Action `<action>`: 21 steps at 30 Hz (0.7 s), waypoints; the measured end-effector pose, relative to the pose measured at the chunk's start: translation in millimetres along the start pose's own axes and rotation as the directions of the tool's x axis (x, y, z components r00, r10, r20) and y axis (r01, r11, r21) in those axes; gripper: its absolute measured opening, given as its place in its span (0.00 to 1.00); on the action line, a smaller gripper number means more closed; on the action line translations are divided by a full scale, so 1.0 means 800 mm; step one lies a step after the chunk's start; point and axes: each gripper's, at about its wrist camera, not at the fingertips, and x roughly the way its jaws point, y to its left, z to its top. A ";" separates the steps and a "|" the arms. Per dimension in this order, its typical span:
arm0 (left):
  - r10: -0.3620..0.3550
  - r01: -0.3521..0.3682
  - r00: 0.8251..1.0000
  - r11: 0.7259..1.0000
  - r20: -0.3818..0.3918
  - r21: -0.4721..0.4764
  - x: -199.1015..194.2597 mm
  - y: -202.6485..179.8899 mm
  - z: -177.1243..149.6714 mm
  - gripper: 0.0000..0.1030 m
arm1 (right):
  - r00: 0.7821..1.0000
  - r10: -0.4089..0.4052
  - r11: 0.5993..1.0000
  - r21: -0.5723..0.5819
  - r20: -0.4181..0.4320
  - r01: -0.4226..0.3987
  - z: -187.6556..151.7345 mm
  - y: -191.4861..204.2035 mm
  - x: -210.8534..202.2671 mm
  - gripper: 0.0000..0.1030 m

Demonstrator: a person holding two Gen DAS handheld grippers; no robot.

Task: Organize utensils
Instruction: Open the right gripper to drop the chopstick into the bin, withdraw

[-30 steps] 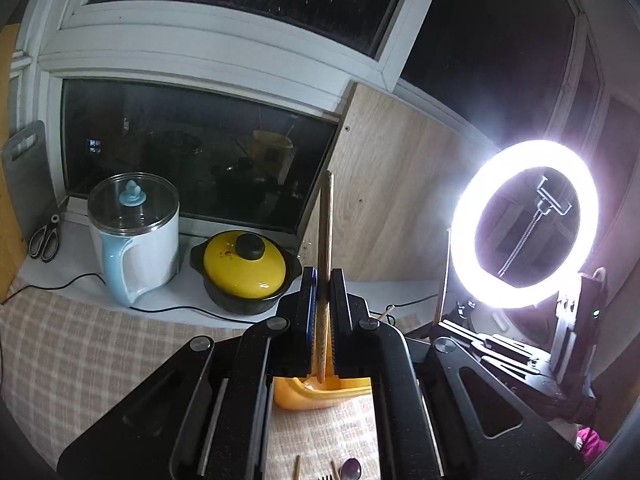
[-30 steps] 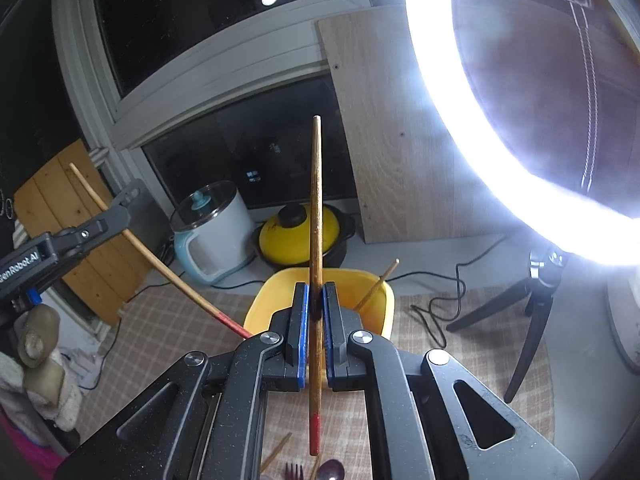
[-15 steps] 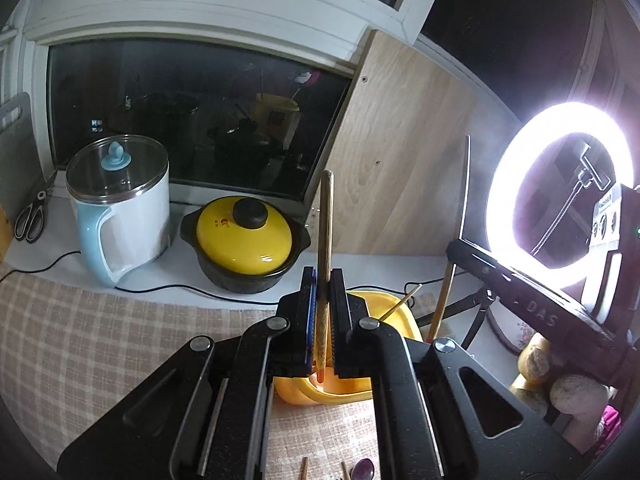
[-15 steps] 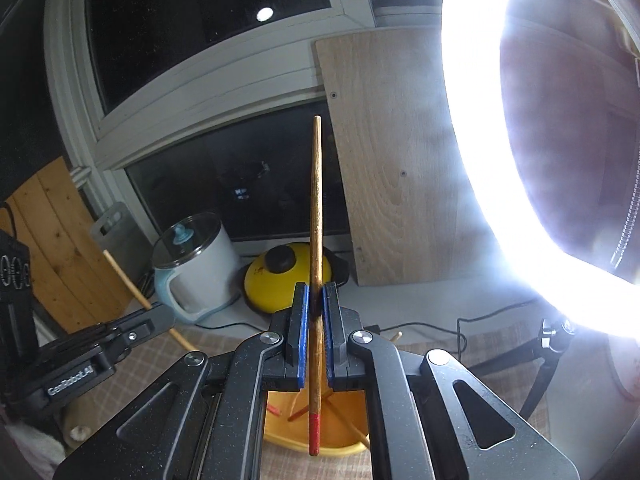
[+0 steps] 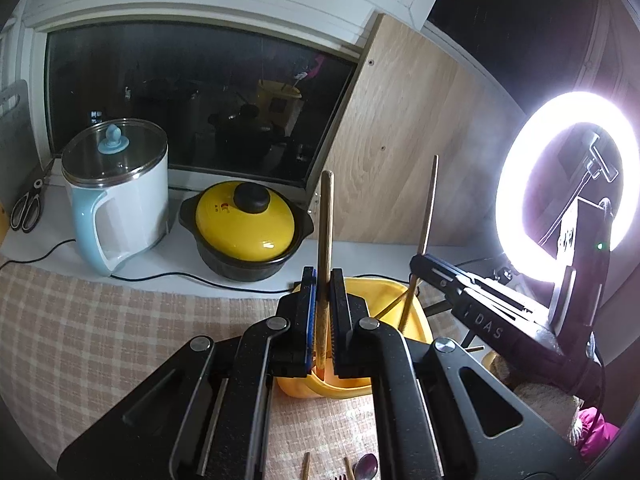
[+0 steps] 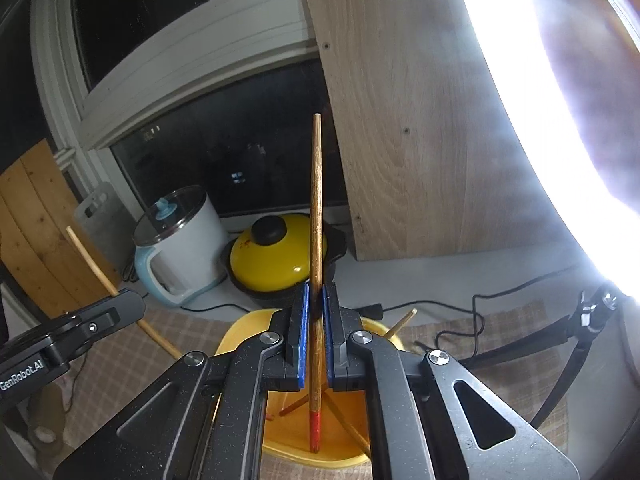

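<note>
My left gripper [image 5: 323,280] is shut on a wooden chopstick [image 5: 325,240] that stands upright, its lower end over the yellow container [image 5: 384,292]. My right gripper [image 6: 315,300] is shut on a second wooden chopstick [image 6: 316,208] with a red tip, which hangs inside the yellow container [image 6: 240,336]. A few chopsticks lean inside the container. Each gripper shows in the other's view: the right one [image 5: 416,262] with its chopstick over the container's right side, the left one [image 6: 138,304] at the left with its chopstick slanting.
On the sill behind stand a white-and-blue electric kettle [image 5: 116,196] and a yellow-lidded black pot [image 5: 246,228]. A wooden board [image 5: 400,160] leans at the window. A bright ring light [image 5: 568,184] stands at right. Scissors [image 5: 26,208] lie far left. More utensils [image 5: 366,468] rest on the checked cloth.
Both grippers have come down and closed in on the yellow container. The right chopstick's red tip now hangs inside it, and the left chopstick's end sits lower over its rim.
</note>
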 end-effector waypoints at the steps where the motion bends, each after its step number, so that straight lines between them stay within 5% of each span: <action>1: -0.001 0.001 1.000 1.000 -0.005 -0.001 0.002 0.000 -0.001 0.04 | 1.000 0.005 1.000 0.000 -0.012 -0.005 -0.003 0.000 0.002 0.05; 19: 0.008 -0.007 0.999 1.000 -0.043 0.021 0.019 -0.007 -0.013 0.04 | 0.996 0.049 0.998 -0.029 -0.069 -0.051 -0.022 0.012 0.013 0.05; 21: 0.008 -0.007 0.999 1.000 -0.037 0.022 0.014 -0.007 -0.013 0.12 | 0.996 0.044 0.998 -0.036 -0.072 -0.047 -0.022 0.012 0.009 0.08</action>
